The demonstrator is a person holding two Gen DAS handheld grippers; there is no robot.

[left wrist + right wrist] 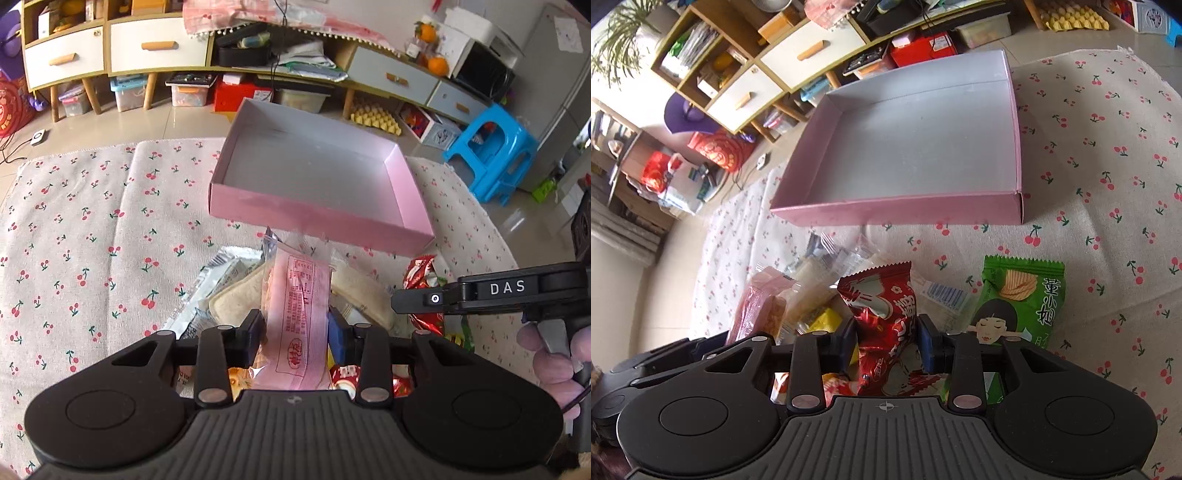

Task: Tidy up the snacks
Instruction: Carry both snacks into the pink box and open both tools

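Left hand-held gripper (295, 332): fingers pinching a pink snack packet (297, 314), held upright above the pile.

Right hand-held gripper (886, 341): fingers pinching a red snack packet (882, 317), also raised off the pile.

Pink box (317, 177): shallow, open-topped, grey inside, nothing in it; sits on the cherry-print cloth (92, 240) covering the surface, toward its far edge, just beyond the snacks.

Snack pile (236, 291): loose wrapped items, including pale bread-like pieces in clear wrappers, lying between the box and the near edge.

Green crisp packet (1019, 302): flat on the cloth, just right of the red packet, near the box's right corner.

Blue plastic stool (491, 155): on the floor beyond the far right corner.
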